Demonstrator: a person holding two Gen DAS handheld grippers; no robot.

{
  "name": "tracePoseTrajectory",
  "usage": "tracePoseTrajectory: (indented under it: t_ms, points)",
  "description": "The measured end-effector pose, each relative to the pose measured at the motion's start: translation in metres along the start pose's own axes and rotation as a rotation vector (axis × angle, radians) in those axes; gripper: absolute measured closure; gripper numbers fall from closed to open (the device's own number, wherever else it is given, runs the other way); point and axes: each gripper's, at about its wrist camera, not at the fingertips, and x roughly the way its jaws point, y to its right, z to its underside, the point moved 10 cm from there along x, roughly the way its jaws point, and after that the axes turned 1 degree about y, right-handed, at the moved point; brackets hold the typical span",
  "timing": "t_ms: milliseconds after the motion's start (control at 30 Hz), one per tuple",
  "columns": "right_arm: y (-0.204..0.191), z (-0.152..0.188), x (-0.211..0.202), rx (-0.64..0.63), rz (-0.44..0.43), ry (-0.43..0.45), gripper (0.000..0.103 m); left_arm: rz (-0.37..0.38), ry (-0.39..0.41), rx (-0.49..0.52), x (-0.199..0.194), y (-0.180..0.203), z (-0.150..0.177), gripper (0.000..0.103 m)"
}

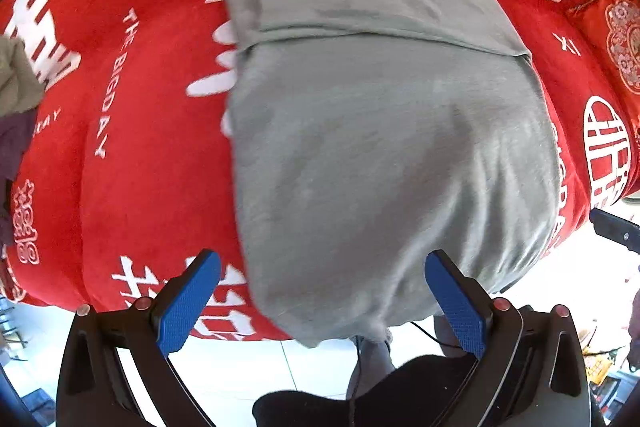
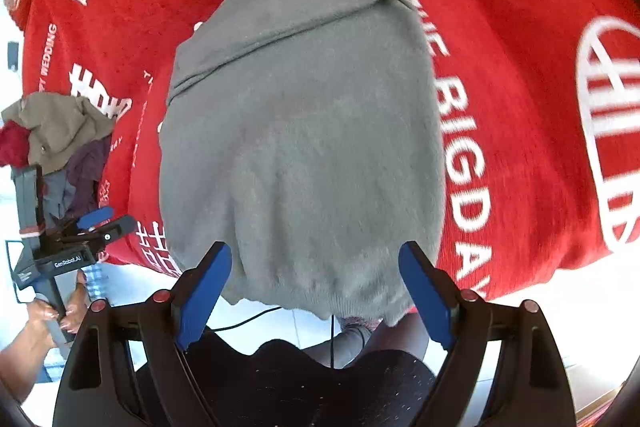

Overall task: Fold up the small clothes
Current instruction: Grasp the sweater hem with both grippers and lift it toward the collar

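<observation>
**Q:** What does the left wrist view show?

**A:** My left gripper (image 1: 323, 301) points down at a grey garment (image 1: 384, 147) lying flat on a red blanket (image 1: 152, 155) printed with white characters and the words "THE BIGDAY". My jaws stand wide apart, blue pads bare, nothing between them. The garment's far end is folded over in a band, and its near hem hangs just past the blanket's near edge, above a pale tiled floor (image 1: 240, 367). At the far left edge sits a small heap of other clothes (image 1: 16, 99). A black part of my other tool shows at the right edge.

**Q:** And the right wrist view?

**A:** My right gripper (image 2: 316, 291) looks down at a slant on the same grey garment (image 2: 304, 147), which fills the middle. These jaws are also spread wide and hold nothing; the ribbed hem lies between the blue pads but touches neither. The heap of clothes (image 2: 56, 131), olive, dark red and purple, rests at the left on the red blanket (image 2: 520, 67). Below it, my left hand (image 2: 52, 315) grips the handle of the left gripper (image 2: 108, 223), its jaws parted.
</observation>
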Motion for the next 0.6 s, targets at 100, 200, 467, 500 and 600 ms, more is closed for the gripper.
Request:
tracePoseTrajectory:
  t_ms: [100, 200, 467, 500, 600]
  points:
    - [0.013, 0.014, 0.006, 0.031, -0.014, -0.015, 0.015, 0.035, -0.017, -0.012, 0.014, -0.017, 0.018, 0.001]
    - [0.025, 0.029, 0.02, 0.056, -0.034, -0.071, 0.015, 0.081, -0.048, -0.023, 0.032, -0.023, 0.039, 0.001]
    - [0.068, 0.071, 0.076, 0.026, -0.027, -0.252, 0.015, 0.203, -0.1, -0.036, 0.088, -0.024, 0.078, 0.001]
    - [0.07, 0.074, 0.083, 0.015, -0.032, -0.262, 0.015, 0.203, -0.107, -0.047, 0.094, -0.025, 0.081, 0.001]
    - [0.071, 0.077, 0.096, 0.011, -0.063, -0.267, 0.015, 0.222, -0.093, -0.076, 0.1, -0.026, 0.084, 0.001]
